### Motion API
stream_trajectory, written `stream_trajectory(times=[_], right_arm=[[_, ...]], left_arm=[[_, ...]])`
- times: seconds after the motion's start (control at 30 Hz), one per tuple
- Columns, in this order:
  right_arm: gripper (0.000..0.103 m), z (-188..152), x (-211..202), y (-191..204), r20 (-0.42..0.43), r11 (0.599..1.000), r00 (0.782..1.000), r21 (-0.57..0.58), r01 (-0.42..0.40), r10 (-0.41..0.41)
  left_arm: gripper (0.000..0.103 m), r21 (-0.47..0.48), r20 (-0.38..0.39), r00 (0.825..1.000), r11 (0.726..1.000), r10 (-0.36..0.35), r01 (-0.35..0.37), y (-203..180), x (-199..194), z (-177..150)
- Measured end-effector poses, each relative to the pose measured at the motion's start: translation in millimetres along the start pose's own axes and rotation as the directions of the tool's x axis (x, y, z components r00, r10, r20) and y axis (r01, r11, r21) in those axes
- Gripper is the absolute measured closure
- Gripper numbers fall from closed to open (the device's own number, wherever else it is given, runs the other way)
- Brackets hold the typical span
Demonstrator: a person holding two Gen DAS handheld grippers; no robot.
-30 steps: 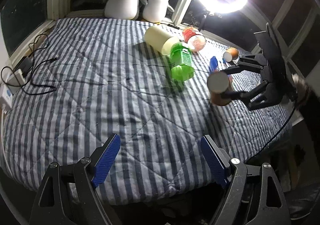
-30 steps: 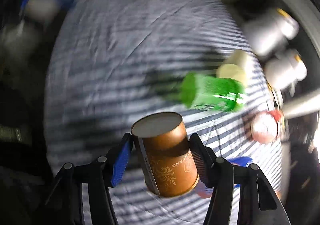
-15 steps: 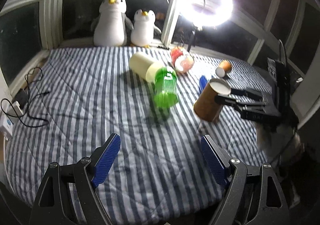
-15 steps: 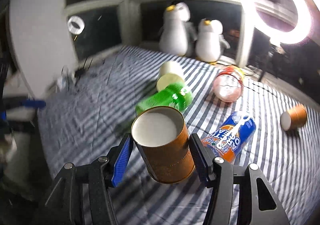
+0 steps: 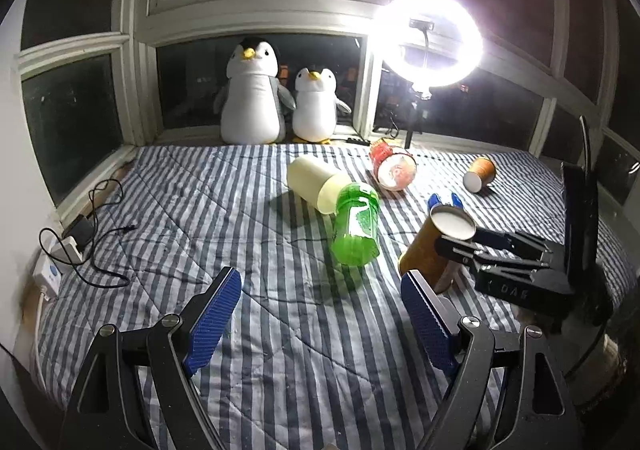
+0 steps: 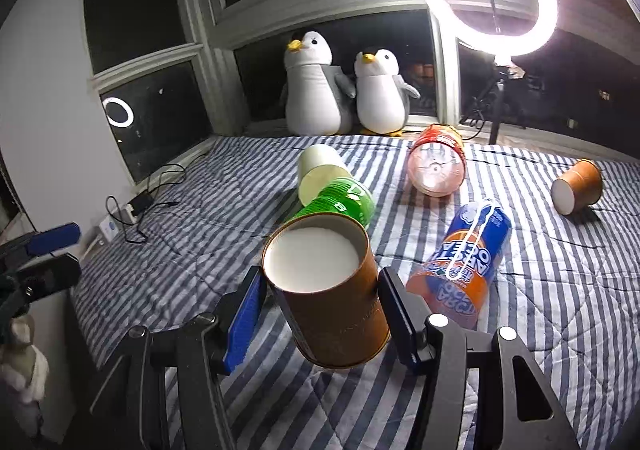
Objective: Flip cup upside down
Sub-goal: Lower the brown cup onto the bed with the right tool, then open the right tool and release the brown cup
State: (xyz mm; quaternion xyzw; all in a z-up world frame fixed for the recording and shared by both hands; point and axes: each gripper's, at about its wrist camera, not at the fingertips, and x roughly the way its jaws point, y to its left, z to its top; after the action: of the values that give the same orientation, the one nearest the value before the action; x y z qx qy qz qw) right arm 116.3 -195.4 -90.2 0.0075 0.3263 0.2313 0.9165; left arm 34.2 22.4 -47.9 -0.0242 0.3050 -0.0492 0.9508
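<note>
My right gripper is shut on a brown paper cup. The cup's white flat base points up and its wider rim points down, slightly tilted, just above the striped bed. In the left wrist view the same cup shows at the right, held by the right gripper, its lower end at the bedding. My left gripper is open and empty, low over the near part of the bed.
A green bottle, a cream cup, a red container, a blue-orange can and a small orange cup lie on the bed. Two penguin toys and a ring light stand at the window. Cables lie left.
My right gripper has turned the cup from lying sideways to base-up and lowered it toward the bed. The left gripper has tilted up and stays open.
</note>
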Motion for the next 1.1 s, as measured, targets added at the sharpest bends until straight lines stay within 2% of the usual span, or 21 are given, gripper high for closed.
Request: stream_trajectory(times=[0.4,0.6,0.67,0.73,0.93,1.1], right_arm=[[0.049,-11.2,11.5,0.7,-0.013,0.999,0.999,0.007,0.041,-0.041],[0.048,-14.0,17.2,0.4,-0.042,0.999,0.998,0.01,0.039,-0.039],[0.043,-13.8,17.3,0.1,-0.045,0.999,0.998,0.016,0.033,-0.032],[0.032,-13.4,15.1,-0.4,-0.037,0.999,0.999,0.026,0.022,-0.021],[0.029,-12.4,0.9,-1.2,-0.015,0.999,1.0,0.05,0.019,-0.018],[0.028,-14.9,-34.1,0.8,0.028,0.996,0.998,0.081,0.046,-0.048]], left_arm=[[0.018,0.004,0.028,1.0,1.0,0.014,-0.014,-2.2,-10.1,-5.6],[0.018,0.005,0.023,1.0,1.0,-0.002,0.002,-3.2,-11.1,-4.7],[0.018,0.006,0.022,1.0,1.0,-0.004,0.004,-3.9,-11.0,-4.0],[0.018,0.007,0.023,1.0,1.0,-0.007,0.007,-4.9,-11.4,-4.0],[0.018,0.017,0.037,0.999,1.0,-0.004,0.003,-8.9,-11.0,-2.5],[0.018,0.014,0.08,0.997,1.0,0.001,-0.002,-12.7,-14.9,2.0]])
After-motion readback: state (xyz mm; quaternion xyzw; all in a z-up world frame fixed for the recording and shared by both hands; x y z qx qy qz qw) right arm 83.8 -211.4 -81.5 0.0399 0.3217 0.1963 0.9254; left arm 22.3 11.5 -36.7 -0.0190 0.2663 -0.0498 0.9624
